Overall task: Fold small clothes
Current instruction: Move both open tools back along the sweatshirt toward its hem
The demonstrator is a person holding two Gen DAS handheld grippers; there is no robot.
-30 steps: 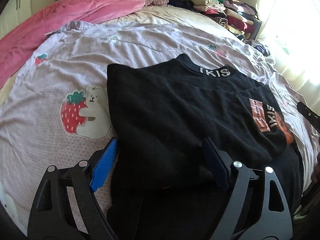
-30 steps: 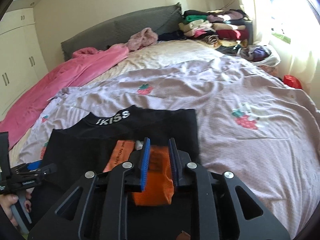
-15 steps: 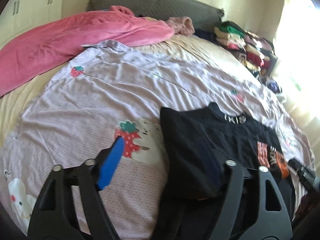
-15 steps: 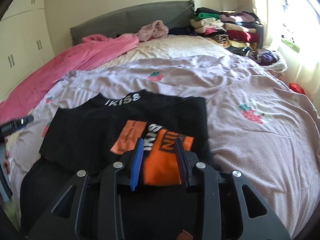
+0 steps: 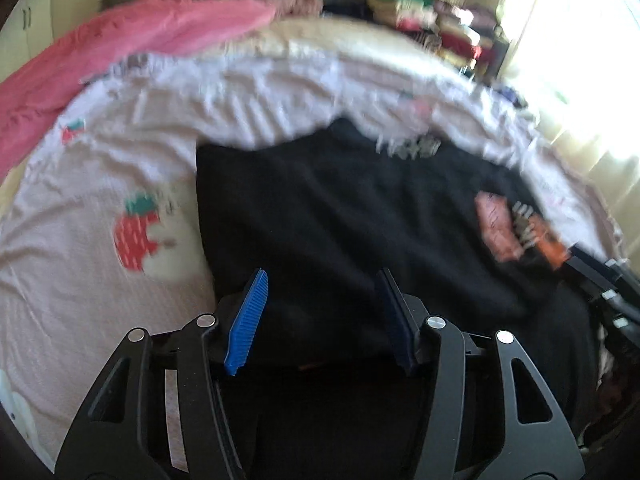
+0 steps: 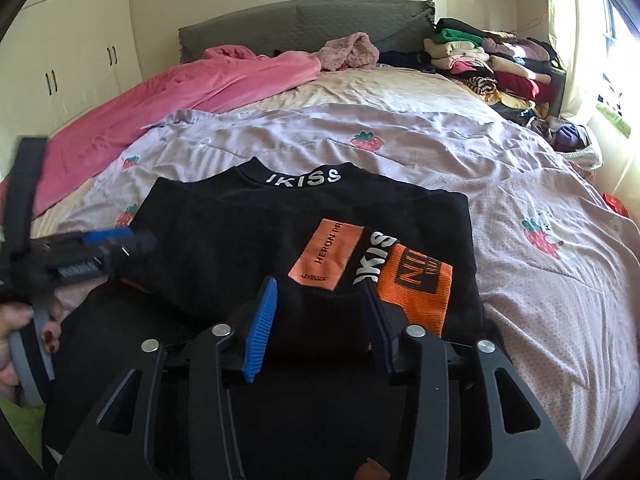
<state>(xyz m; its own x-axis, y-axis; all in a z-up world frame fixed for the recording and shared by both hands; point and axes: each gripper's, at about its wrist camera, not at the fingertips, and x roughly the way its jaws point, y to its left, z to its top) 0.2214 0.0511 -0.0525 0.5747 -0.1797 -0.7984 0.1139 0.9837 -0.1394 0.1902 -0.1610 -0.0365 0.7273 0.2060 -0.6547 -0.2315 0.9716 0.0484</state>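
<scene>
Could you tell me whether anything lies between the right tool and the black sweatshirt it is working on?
Nothing visible does. The right tool sits directly over the black sweatshirt, jaws opening around its folded sleeve beside the orange cuff. The left tool works the opposite edge.

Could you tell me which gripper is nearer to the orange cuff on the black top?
Right. The right gripper hovers directly beside the orange cuff, jaws opening; the left gripper sits at the black top's opposite edge.

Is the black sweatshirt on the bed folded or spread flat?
Partly folded. The black sweatshirt has its orange-cuffed sleeve laid across the front, with straight folded side edges.
</scene>
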